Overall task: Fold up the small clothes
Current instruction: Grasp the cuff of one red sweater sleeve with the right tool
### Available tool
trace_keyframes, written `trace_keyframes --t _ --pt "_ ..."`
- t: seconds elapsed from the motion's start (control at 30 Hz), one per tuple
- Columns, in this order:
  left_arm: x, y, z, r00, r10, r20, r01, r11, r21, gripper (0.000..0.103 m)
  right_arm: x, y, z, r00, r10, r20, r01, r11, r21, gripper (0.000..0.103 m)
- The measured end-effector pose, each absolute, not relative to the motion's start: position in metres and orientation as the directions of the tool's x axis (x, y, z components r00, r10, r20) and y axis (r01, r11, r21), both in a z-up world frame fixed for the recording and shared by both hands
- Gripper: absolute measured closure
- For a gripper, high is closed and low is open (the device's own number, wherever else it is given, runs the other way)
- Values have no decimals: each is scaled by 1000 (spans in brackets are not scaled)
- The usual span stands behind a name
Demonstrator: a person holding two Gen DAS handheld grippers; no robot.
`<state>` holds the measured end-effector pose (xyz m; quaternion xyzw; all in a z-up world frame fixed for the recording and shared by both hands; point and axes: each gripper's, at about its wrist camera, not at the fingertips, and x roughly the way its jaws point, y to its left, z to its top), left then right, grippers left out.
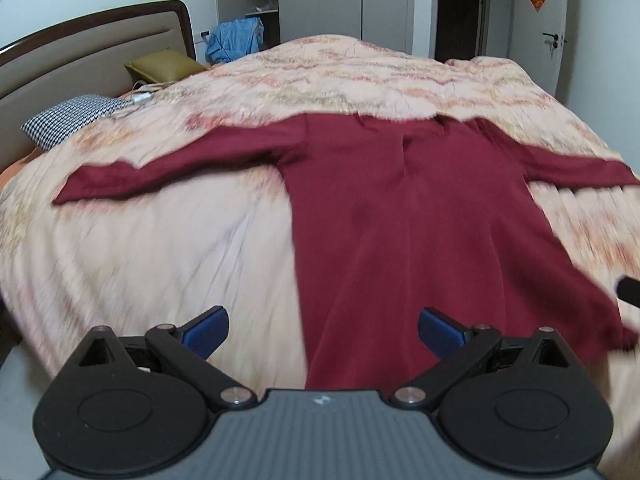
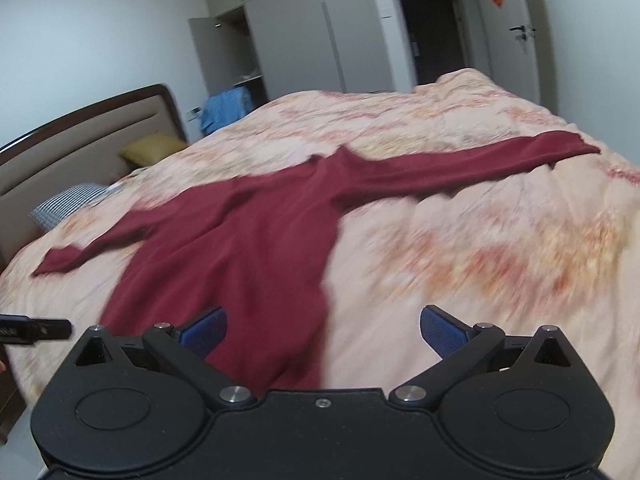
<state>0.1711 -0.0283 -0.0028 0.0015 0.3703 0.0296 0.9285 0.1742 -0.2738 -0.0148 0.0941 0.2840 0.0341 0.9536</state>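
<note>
A dark red long-sleeved garment point(image 1: 400, 216) lies flat on the bed, both sleeves spread out sideways and its hem toward me. In the right wrist view the same garment point(image 2: 248, 240) runs from lower centre up to a sleeve at the far right. My left gripper point(image 1: 323, 334) hovers open above the hem, nothing between its blue pads point(image 1: 206, 334). My right gripper point(image 2: 323, 332) is open too, over the hem's right corner and bare quilt. Both views are motion-blurred. A dark tip of the other gripper shows at each frame's edge.
The bed carries a peach patterned quilt point(image 1: 160, 264). A checked pillow point(image 1: 68, 118) and an olive cushion point(image 1: 164, 64) lie by the headboard point(image 1: 80, 52) at left. Blue clothes point(image 1: 234, 40) hang near an open wardrobe. A doorway and a white door stand behind the bed.
</note>
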Motion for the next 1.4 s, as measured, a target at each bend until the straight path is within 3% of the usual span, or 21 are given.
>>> trace_keyframes --t 0.37,0.5,0.77,0.93,1.0,1.03,1.07,1.1,1.4 --pt "355 -88 6 811 -49 -583 46 999 -19 0 334 -441 -17 818 -136 -559 260 954 148 0" --pt "399 -113 -11 798 -81 -598 72 997 -40 0 379 -498 -30 776 -233 -586 380 914 140 1" --pt "418 -121 -42 754 -62 -654 51 998 -36 0 427 -592 -43 748 -336 -572 570 767 294 2" --pt "419 -117 -49 741 -33 -670 31 999 -15 0 448 -613 -45 698 -424 -577 656 701 280 29" --pt "420 -117 -48 737 -15 -676 19 1000 -1 0 456 -612 -43 673 -456 -583 673 705 224 61" --pt "421 -117 -48 735 -4 -678 12 1000 8 0 457 -611 -42 664 -469 -582 675 710 199 71" --pt "422 -117 -48 732 6 -681 5 1000 15 0 458 -610 -41 668 -469 -578 670 716 193 91" --pt "423 -117 -47 730 11 -683 0 1000 16 0 455 -610 -38 674 -464 -575 666 719 200 98" --pt "419 -110 -42 721 16 -692 -3 1000 19 0 383 -609 -9 681 -526 -509 713 635 297 99"
